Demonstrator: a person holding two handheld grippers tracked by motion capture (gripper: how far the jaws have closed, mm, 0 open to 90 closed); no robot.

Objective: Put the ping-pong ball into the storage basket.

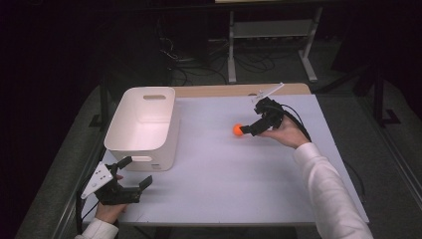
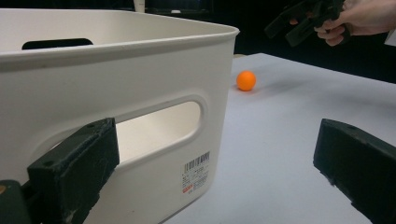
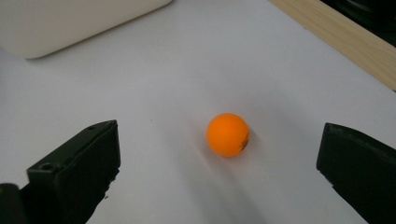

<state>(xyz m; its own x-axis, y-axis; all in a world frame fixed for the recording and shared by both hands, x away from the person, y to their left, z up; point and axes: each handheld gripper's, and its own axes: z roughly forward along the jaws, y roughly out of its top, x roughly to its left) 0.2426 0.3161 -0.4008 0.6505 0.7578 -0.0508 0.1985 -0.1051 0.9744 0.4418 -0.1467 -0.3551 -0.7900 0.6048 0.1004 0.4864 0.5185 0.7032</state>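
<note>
An orange ball [image 1: 238, 130] rests on the white tabletop [image 1: 224, 169], right of a white plastic bin [image 1: 144, 127]. My right gripper [image 1: 248, 129] hovers just right of the ball, tilted down toward it. In the right gripper view the ball [image 3: 228, 134] lies ahead of the wide-open jaws of my right gripper [image 3: 219, 172], untouched. My left gripper [image 1: 137, 171] is open near the bin's front right corner. The left gripper view has its jaws [image 2: 215, 163] spread beside the bin wall [image 2: 116, 70], with the ball [image 2: 246, 80] and the right gripper [image 2: 299, 21] farther off.
The bin looks empty, with handle slots and a barcode label [image 2: 195, 173]. A wooden strip [image 1: 239, 90] edges the table's far side. Cables and a metal frame [image 1: 268, 45] stand on the dark floor beyond. A white sleeve [image 1: 323, 189] crosses the table's right side.
</note>
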